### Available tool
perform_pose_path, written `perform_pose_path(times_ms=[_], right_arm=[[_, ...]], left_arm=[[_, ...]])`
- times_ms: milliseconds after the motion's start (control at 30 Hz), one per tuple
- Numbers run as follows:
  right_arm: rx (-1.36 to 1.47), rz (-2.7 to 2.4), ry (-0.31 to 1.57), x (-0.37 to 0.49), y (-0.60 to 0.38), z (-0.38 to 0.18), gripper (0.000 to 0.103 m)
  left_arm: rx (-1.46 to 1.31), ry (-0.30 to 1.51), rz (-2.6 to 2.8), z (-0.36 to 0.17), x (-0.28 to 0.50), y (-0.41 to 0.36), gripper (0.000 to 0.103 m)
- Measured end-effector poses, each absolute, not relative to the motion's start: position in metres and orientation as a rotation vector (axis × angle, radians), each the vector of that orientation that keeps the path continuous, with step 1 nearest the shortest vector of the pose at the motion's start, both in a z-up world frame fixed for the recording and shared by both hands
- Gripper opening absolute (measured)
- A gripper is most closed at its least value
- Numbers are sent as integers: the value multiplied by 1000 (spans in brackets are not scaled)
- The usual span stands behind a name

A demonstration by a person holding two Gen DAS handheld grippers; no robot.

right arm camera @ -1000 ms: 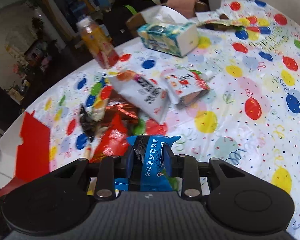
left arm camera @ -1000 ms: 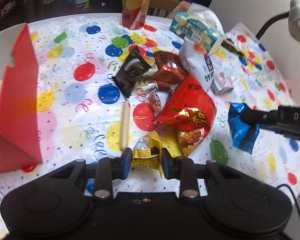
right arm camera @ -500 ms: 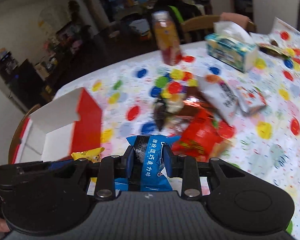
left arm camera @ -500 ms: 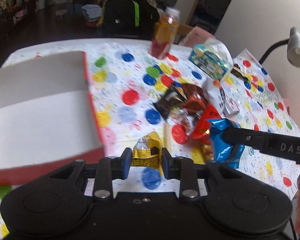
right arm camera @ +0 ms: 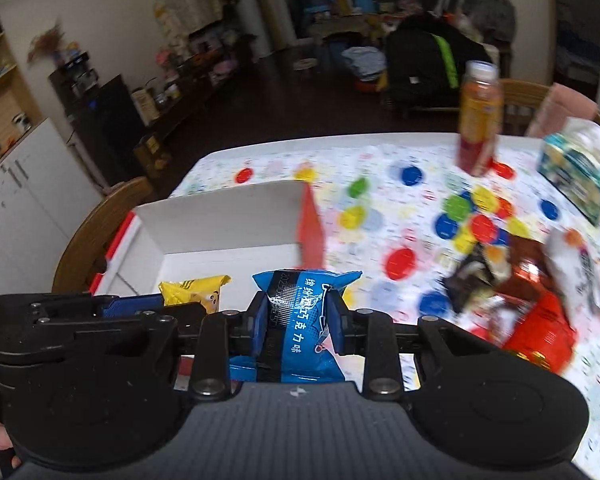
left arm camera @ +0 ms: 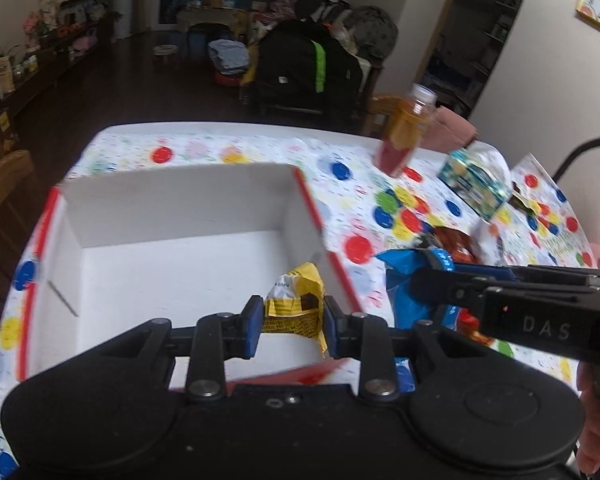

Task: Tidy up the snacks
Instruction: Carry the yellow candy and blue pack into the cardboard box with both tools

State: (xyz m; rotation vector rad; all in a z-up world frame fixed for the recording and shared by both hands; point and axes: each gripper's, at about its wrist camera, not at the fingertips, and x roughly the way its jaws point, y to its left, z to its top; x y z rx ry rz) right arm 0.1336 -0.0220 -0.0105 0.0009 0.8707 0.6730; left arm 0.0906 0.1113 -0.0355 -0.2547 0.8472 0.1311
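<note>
Messy living room in the back, and the worktop (left arm camera: 228, 148) has a loud balloon-print cloth with an open white box (left arm camera: 180, 216), red on the outside, sitting on it. Left gripper (left arm camera: 290, 324) is clamped on a yellow snack packet (left arm camera: 296, 304) right over the box's near right corner. Right gripper (right arm camera: 300, 326) is squeezing a blue snack packet (right arm camera: 300, 320) just beside the box, with the remaining snack pile (right arm camera: 520, 292) off to the right.

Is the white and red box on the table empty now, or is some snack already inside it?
Apparently empty: the box shows a bare white floor. The yellow packet is held above it in the left gripper, not released.
</note>
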Motion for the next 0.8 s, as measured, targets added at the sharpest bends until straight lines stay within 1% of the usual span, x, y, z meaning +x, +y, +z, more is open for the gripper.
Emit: perform_pose_path(times_ms=[433, 800], right_arm=[[-125, 735, 876, 147, 74, -26, 30], [-209, 739, 976, 164, 123, -79, 30]], left_arm=[[-272, 888, 254, -53, 96, 200, 28], [-231, 993, 302, -96, 118, 237, 28]])
